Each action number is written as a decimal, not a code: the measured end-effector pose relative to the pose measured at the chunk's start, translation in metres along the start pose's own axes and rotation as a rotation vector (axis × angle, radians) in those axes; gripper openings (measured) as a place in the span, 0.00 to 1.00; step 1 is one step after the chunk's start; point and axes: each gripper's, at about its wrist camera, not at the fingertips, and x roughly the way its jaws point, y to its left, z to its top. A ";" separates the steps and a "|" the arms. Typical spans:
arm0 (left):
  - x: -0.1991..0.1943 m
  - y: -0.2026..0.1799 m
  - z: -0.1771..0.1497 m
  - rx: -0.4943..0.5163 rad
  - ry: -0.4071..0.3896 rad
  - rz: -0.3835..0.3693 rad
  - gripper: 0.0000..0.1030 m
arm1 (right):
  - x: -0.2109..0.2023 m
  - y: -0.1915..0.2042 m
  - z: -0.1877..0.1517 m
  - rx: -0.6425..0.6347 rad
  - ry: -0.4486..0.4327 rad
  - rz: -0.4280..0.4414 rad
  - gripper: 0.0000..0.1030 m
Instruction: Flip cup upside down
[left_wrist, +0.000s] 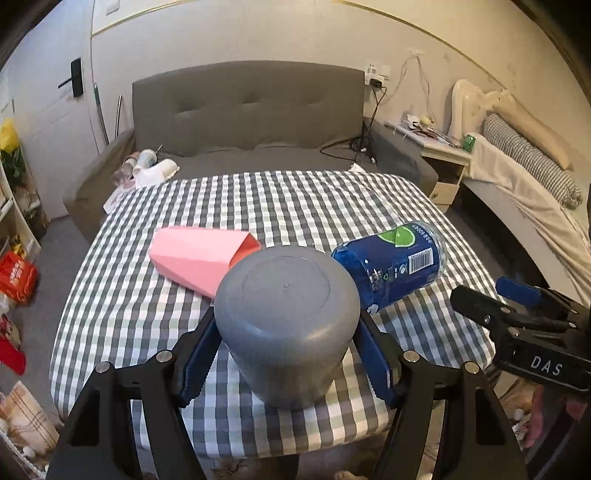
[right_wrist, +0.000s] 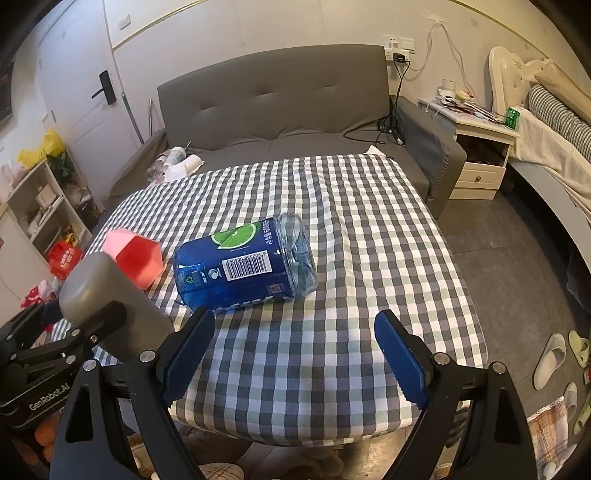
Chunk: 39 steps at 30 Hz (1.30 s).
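Note:
A grey cup stands upside down, base up, on the checkered table near its front edge. My left gripper has its blue pads on both sides of the cup, closed on its wall. The cup also shows in the right wrist view at the left, with the left gripper's finger across it. My right gripper is open and empty above the table's front, right of the cup; it shows in the left wrist view.
A pink faceted cup lies on its side behind the grey cup. A blue bottle-can lies on its side mid-table. A grey sofa stands behind the table. A bed and nightstand are at the right.

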 end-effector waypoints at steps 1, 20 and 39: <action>0.000 0.000 0.000 -0.001 -0.004 -0.001 0.70 | 0.000 0.000 0.000 0.000 0.001 0.000 0.86; -0.009 -0.003 -0.009 -0.009 -0.009 -0.011 0.85 | -0.004 0.003 0.001 -0.002 -0.013 0.004 0.86; -0.062 0.006 -0.008 -0.048 -0.123 -0.008 0.85 | -0.066 0.028 -0.009 -0.065 -0.155 0.017 0.86</action>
